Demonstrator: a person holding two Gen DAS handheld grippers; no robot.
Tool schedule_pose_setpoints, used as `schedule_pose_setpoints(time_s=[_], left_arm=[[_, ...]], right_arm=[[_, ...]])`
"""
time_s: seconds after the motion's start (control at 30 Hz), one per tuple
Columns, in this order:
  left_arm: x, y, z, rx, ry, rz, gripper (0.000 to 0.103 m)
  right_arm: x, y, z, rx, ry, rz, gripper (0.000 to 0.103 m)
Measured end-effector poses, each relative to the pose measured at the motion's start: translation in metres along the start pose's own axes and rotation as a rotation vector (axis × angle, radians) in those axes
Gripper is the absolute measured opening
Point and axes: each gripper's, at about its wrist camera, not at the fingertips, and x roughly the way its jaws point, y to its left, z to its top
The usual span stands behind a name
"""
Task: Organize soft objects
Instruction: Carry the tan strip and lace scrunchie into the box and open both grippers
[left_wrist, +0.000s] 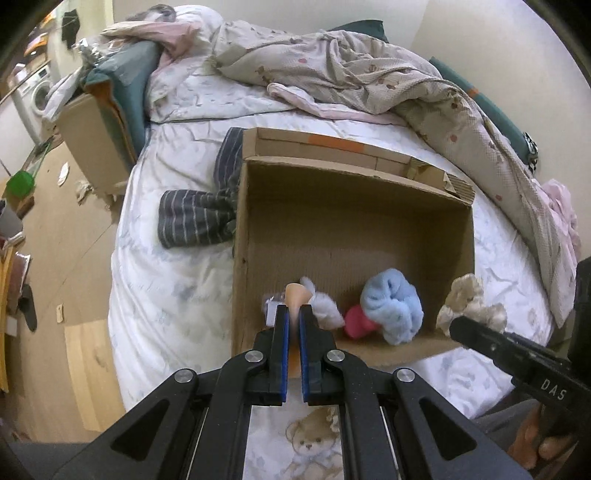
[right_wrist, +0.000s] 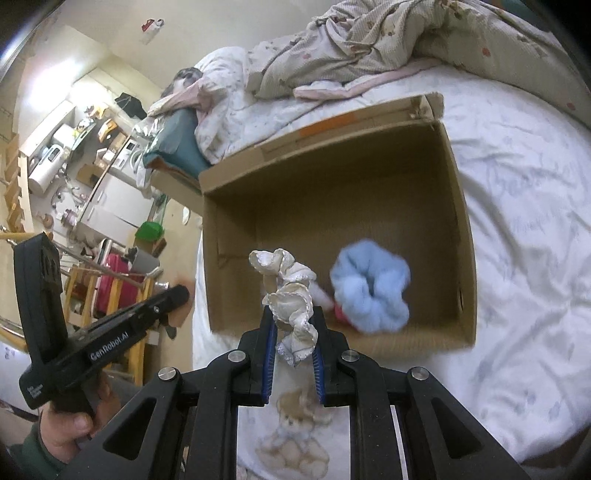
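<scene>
Blue-padded fingers (left_wrist: 282, 325) of the left gripper (left_wrist: 293, 314) are clamped on a peach scrap (left_wrist: 294, 295), with a grey-white fluffy piece (left_wrist: 325, 306) just right of them. Beyond the tips stands an open box (left_wrist: 354, 221) on the white bed (left_wrist: 177, 288); a blue scrunchie (left_wrist: 393, 304) and a red item (left_wrist: 356, 321) lie in its near right corner. A striped cloth (left_wrist: 192, 221) lies left of the box, a crumpled quilt (left_wrist: 369, 74) far beyond, wooden floor (left_wrist: 74, 258) to the left. In the right view, the right gripper (right_wrist: 293, 325) pinches a cream scrunchie (right_wrist: 291, 299) near the box's (right_wrist: 332, 184) near wall; the blue scrunchie (right_wrist: 369, 288) sits inside to the right, and cluttered shelves (right_wrist: 74, 147) are far left.
</scene>
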Motion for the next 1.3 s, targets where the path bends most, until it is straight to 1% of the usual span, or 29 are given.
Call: schedule_pose_setpoints(time_s=[0.1,0.23,0.37,0.5,0.6,0.7,0.87,1.17,1.3], left_arm=[[0.012,0.002,0.006,0.008,-0.001,0.008,0.005],[0.034,0.002,0.008,0.019,0.017,0.019,0.005],[0.056,0.002,0.002,0.020,0.058,0.007,0.005],[0.073,0.005,-0.007,0.017,0.078,0.026,0.005],[0.078,0.004,-0.010,0.015,0.088,0.008,0.005],[0.077,-0.001,-0.011,0.050,0.072,0.021,0.005],[0.075,-0.002,-0.009,0.053,0.051,0.031,0.005],[0.076,-0.006,-0.005,0.052,0.049,0.032,0.006],[0.076,-0.007,-0.005,0.059,0.045,0.041,0.009]], right_arm=[[0.009,-0.003,0.010,-0.005,-0.004,-0.011,0.019],[0.025,-0.009,0.011,0.002,0.010,-0.013,0.019],[0.043,-0.016,0.004,0.009,0.049,-0.024,0.019],[0.061,-0.020,-0.004,0.013,0.105,-0.035,0.019],[0.071,-0.019,-0.004,-0.008,0.130,-0.057,0.019],[0.077,-0.019,-0.004,-0.007,0.145,-0.072,0.019],[0.084,-0.019,-0.003,-0.012,0.154,-0.090,0.019],[0.079,-0.022,0.001,0.011,0.131,-0.066,0.020],[0.074,-0.027,0.000,0.026,0.126,-0.057,0.022]])
